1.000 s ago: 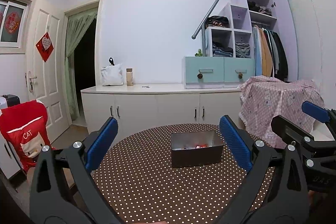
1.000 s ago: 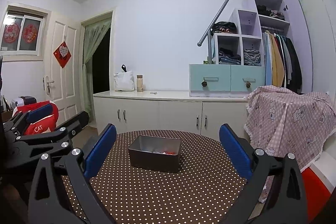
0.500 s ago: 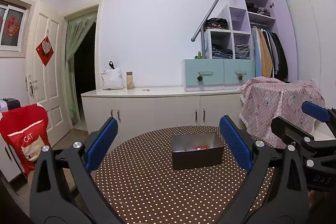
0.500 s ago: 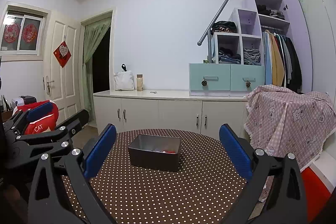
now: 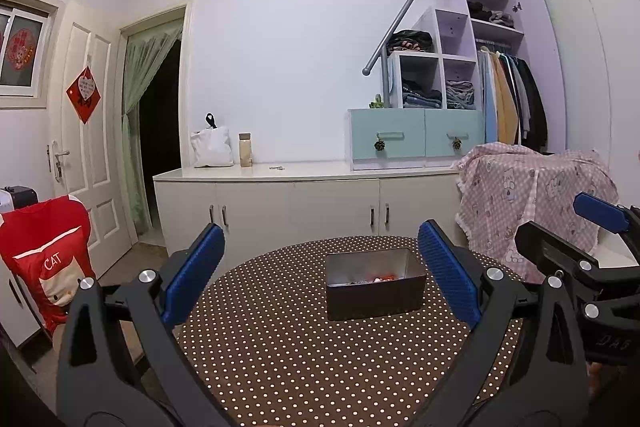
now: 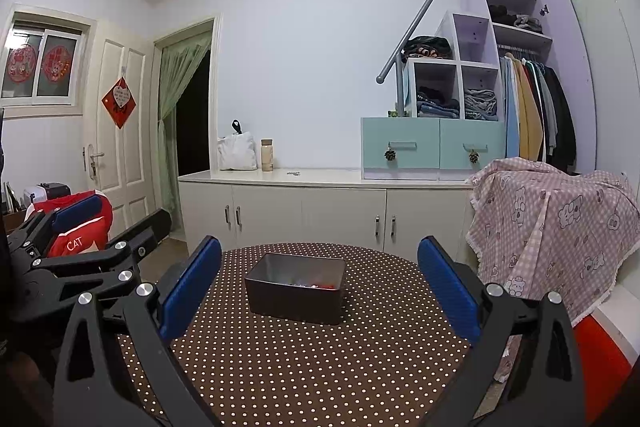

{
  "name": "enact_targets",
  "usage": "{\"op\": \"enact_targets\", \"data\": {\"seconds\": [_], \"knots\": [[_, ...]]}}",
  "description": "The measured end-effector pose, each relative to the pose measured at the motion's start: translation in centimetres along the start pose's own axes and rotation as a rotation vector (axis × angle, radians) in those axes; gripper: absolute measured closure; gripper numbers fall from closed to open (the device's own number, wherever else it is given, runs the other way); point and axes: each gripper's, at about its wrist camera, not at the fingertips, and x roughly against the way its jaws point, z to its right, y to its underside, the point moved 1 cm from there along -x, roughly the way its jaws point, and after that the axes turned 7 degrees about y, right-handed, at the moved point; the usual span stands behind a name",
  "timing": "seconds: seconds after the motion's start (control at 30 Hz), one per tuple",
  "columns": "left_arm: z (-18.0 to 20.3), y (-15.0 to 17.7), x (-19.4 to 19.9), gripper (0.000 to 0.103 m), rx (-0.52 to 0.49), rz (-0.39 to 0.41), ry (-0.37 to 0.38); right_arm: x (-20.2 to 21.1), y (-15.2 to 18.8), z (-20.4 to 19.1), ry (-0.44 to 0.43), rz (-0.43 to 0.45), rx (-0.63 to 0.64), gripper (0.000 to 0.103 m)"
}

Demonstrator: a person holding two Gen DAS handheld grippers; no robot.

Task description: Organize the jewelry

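Observation:
A dark metal box (image 5: 374,282) stands on the far half of a round brown polka-dot table (image 5: 304,351). Red and silvery jewelry pieces (image 5: 376,277) lie inside it. The box also shows in the right wrist view (image 6: 295,287). My left gripper (image 5: 320,279) is open and empty, held above the table's near side, the box ahead and slightly right. My right gripper (image 6: 320,281) is open and empty, the box ahead between its fingers. The right gripper also shows at the right edge of the left wrist view (image 5: 568,239), and the left gripper at the left of the right wrist view (image 6: 104,227).
A white cabinet (image 5: 304,203) runs along the wall behind the table. A chair with a red CAT cover (image 5: 44,263) stands left. A pink checked cloth (image 5: 532,203) covers something to the right. Teal drawers (image 5: 416,139) and shelves stand behind.
Both views have shifted only slightly. The grippers stay open and the box has not moved.

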Motion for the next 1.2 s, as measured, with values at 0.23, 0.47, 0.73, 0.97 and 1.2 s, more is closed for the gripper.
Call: {"op": "enact_targets", "data": {"seconds": [0.23, 0.47, 0.73, 0.97, 1.2], "knots": [[0.03, -0.03, -0.01, 0.007, 0.000, 0.001, 0.000, -0.01, -0.01, -0.01, -0.001, 0.000, -0.001, 0.008], [0.02, -0.03, -0.03, 0.007, 0.000, -0.001, 0.000, 0.00, -0.01, -0.01, 0.000, 0.000, 0.000, 0.008], [0.07, -0.03, 0.00, 0.007, -0.001, -0.001, 0.000, -0.02, -0.04, -0.05, 0.001, -0.001, 0.000, 0.008], [-0.04, -0.06, -0.03, 0.007, -0.001, 0.000, -0.001, 0.04, -0.04, -0.09, 0.000, 0.000, 0.000, 0.008], [-0.03, 0.03, -0.05, 0.007, -0.003, -0.001, -0.002, -0.31, 0.13, 0.00, -0.001, -0.008, -0.003, 0.008]]}}
